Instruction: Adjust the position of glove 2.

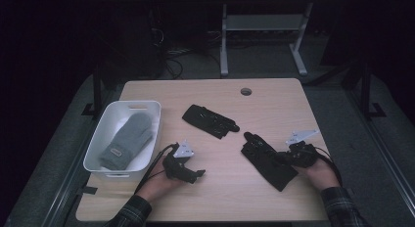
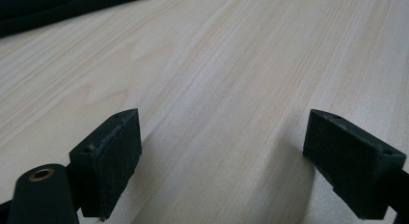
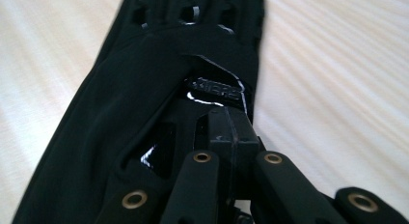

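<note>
Right claw [image 1: 288, 157] is pinched tight, and its two black jaws press together on the wrist end of a flat black cloth glove [image 1: 266, 158] that lies on the pale wooden table [image 1: 274, 97]. In the right gripper view this glove [image 3: 144, 79] runs straight away from the claw, long and thin, with its fingers at the far end. From above, its long line slants from the cuff at the near right up to the fingertips at the far left. The right hand [image 1: 323, 173] is the near one for this glove, so a pull would likely go toward the left, where the tub sits. A small shiny patch [image 3: 214, 89] on the glove has writing, but it is too blurry to read. Left claw [image 1: 188, 170] rests low over bare wood with its jaws wide apart and nothing between them. Farther back lies a second black glove [image 1: 210, 120], well apart from the first. At the left edge stands a white plastic tub [image 1: 100, 139] with a grey woolly mitten [image 1: 127, 140] inside; its little tag [image 1: 115, 152] cannot be read.
</note>
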The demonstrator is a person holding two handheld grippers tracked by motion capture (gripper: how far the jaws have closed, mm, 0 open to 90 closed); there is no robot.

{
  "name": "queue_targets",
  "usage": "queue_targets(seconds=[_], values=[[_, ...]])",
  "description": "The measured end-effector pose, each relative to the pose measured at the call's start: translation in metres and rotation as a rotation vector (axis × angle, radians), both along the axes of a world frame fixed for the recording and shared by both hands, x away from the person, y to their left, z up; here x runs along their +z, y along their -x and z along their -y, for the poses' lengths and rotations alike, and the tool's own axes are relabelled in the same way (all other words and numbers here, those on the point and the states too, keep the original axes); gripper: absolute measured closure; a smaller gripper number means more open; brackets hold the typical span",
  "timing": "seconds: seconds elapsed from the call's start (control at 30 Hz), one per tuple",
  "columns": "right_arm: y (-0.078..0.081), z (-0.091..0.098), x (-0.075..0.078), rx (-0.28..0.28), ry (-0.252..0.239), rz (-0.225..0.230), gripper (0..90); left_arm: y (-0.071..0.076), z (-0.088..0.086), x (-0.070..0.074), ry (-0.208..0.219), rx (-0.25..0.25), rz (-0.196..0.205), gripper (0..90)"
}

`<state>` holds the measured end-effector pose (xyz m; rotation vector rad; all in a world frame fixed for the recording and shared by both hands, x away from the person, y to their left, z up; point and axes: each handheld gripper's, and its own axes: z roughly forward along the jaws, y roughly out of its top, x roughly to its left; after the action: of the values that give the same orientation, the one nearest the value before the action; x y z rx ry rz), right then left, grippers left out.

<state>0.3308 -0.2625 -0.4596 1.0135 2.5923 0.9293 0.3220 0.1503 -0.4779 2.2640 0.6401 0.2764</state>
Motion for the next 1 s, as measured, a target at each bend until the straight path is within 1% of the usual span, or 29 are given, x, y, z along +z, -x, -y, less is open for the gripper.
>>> queue_targets(seconds=[0.07, 0.2, 0.27, 0.3, 0.37, 0.4, 0.47, 0.8, 0.93, 1.0], values=[[0.005, -0.004, 0.001, 0.024, 0.009, 0.002, 90.0, 0.0, 0.0, 0.0, 0.0, 0.001, -0.001, 12.4], [0.016, -0.016, 0.002, 0.062, 0.014, -0.012, 90.0, 0.0, 0.0, 0.0, 0.002, 0.001, -0.001, 12.4], [0.02, -0.023, 0.002, 0.09, 0.026, -0.012, 90.0, 0.0, 0.0, 0.0, 0.002, 0.002, -0.002, 12.4], [0.022, -0.025, 0.003, 0.093, 0.028, -0.012, 90.0, 0.0, 0.0, 0.0, 0.002, 0.002, -0.002, 12.5], [0.027, -0.03, 0.003, 0.112, 0.024, -0.02, 90.0, 0.0, 0.0, 0.0, 0.002, 0.002, -0.002, 12.4], [0.03, -0.031, 0.003, 0.115, 0.024, -0.023, 90.0, 0.001, 0.001, 0.0, 0.01, 0.005, -0.005, 12.4], [0.035, -0.033, 0.003, 0.129, 0.02, -0.021, 90.0, 0.0, 0.0, 0.0, -0.002, -0.002, -0.001, 12.4], [0.055, -0.035, 0.004, 0.153, 0.017, -0.042, 90.0, 0.0, 0.0, 0.0, -0.003, 0.0, -0.005, 12.4], [0.055, -0.035, 0.004, 0.155, 0.011, -0.038, 89.0, 0.0, 0.0, 0.0, -0.003, 0.0, -0.006, 12.4], [0.054, -0.033, 0.006, 0.149, -0.01, -0.035, 87.0, 0.0, 0.0, 0.0, -0.002, 0.001, -0.008, 12.4]])
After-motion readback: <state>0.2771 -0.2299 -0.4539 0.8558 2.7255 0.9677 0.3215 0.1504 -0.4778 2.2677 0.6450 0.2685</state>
